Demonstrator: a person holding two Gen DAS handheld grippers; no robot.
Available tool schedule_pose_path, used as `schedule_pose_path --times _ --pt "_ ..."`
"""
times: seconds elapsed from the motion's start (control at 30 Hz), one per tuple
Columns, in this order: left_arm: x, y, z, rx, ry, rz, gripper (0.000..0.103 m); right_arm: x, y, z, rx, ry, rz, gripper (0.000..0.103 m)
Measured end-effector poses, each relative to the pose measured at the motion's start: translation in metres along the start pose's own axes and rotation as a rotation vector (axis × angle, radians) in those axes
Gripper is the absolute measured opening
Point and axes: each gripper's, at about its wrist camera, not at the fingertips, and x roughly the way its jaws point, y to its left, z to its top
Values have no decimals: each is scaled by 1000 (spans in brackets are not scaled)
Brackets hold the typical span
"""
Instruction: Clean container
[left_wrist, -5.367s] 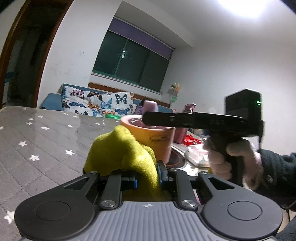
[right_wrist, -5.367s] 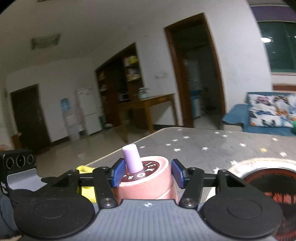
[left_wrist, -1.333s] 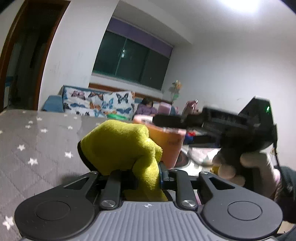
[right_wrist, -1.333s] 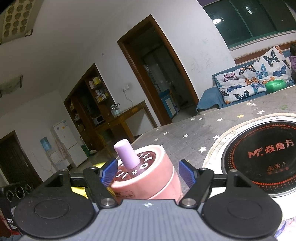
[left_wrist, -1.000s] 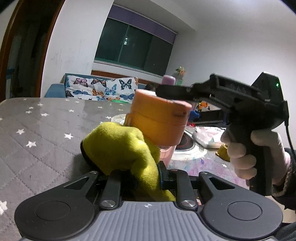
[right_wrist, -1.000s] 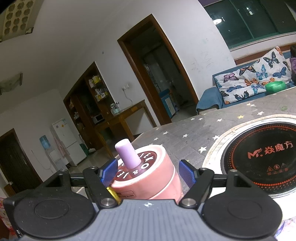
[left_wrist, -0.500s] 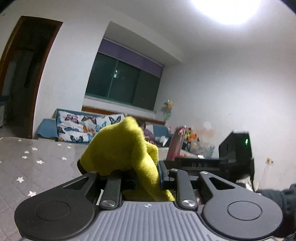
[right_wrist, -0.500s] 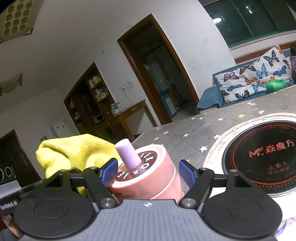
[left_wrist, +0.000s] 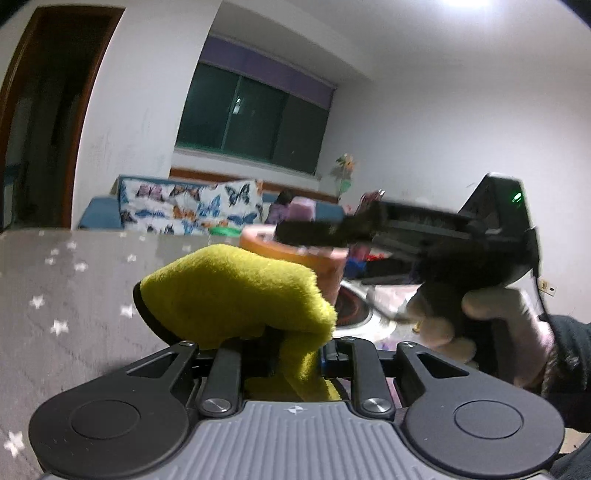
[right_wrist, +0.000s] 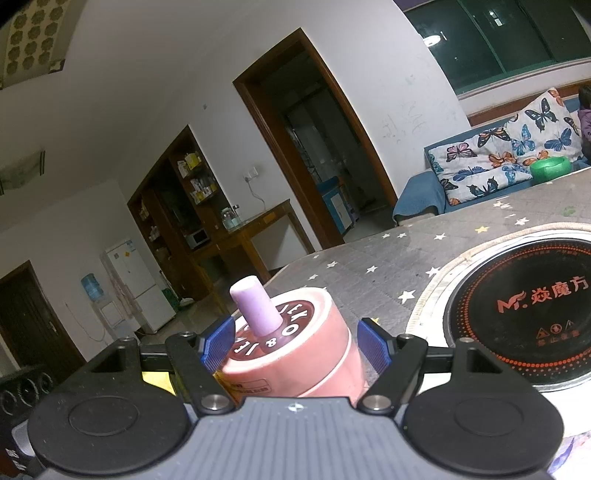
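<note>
My right gripper is shut on a pink round container with a brown lid and a purple knob, held tilted above the table. In the left wrist view the container shows orange-pink behind the cloth, with the right gripper across its top. My left gripper is shut on a bunched yellow cloth, which sits just in front of the container's side. Whether the cloth touches it is hidden. A yellow bit of cloth shows low left in the right wrist view.
A grey star-patterned table lies below. A black round induction cooker with a white rim sits at the right. A gloved hand holds the right gripper's handle. A blue sofa with butterfly cushions stands behind the table.
The left gripper with the yellow cloth dropped from above the container back down to its side. The right gripper kept the container almost still.
</note>
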Motion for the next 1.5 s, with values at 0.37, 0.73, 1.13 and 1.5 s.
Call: schedule_pose_path --times 0.37,0.73,1.13,1.5 --pt "-4 9 -3 -30 13 50 22 0 2 -2 -6 2 -5 75" --pt "-38 4 37 32 -167 -16 22 -2 4 2 -3 1 -5 76" --pt "-18 13 22 -3 -84 -17 22 -1 4 1 -1 0 -5 76" --pt "-2 27 1 -51 15 26 22 2 6 -2 -2 1 -6 76"
